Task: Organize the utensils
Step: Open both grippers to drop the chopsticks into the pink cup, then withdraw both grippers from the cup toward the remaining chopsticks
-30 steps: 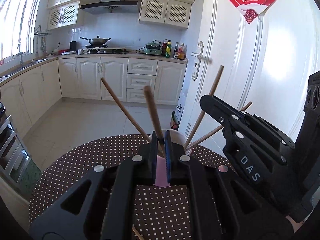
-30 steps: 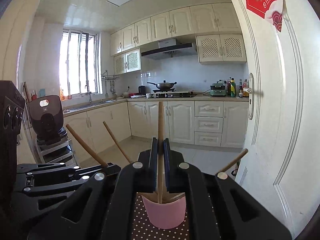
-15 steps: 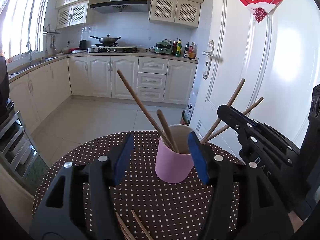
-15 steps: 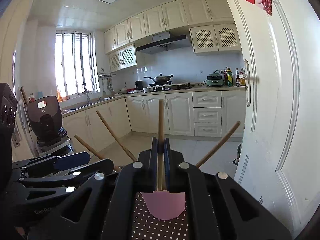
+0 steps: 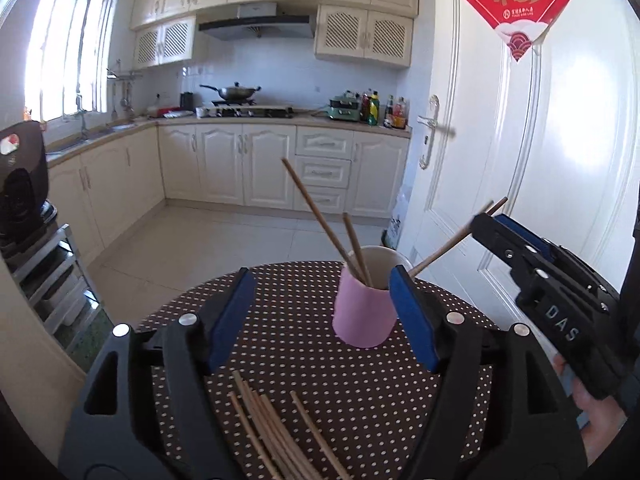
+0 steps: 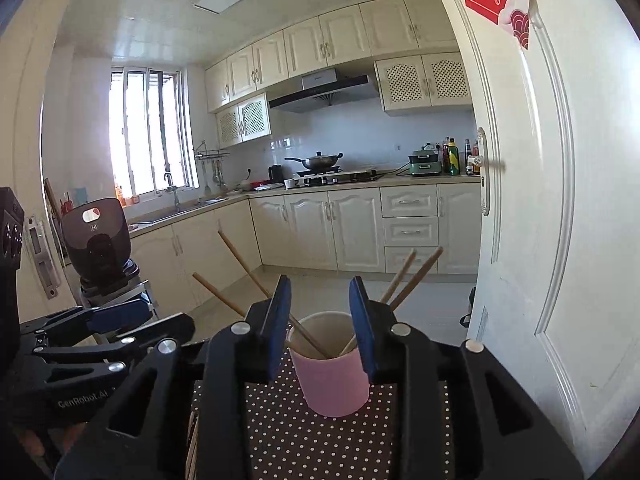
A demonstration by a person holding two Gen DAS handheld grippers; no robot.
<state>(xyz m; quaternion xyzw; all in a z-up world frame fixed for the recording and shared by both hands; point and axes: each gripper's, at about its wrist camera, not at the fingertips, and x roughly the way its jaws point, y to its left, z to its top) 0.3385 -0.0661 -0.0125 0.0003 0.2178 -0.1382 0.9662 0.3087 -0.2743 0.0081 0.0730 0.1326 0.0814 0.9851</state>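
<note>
A pink cup (image 5: 365,316) stands on the round polka-dot table (image 5: 304,288) and holds several wooden chopsticks (image 5: 316,216) that lean outward. My left gripper (image 5: 320,312) is open and empty, back from the cup. Several loose chopsticks (image 5: 276,432) lie on the table between its fingers. In the right wrist view the cup (image 6: 332,380) sits just below my right gripper (image 6: 320,320), which is open and empty above the rim. The right gripper also shows in the left wrist view (image 5: 508,236), right of the cup.
A white door (image 5: 540,160) stands close on the right. A black appliance on a metal rack (image 5: 20,184) is at the left. Kitchen cabinets and a stove (image 5: 240,112) lie far behind. The table edge (image 5: 168,312) curves at the left.
Both grippers opened and let go of their chopsticks, which now stand in the cup. My left gripper drew back, bringing the loose chopsticks on the table into view.
</note>
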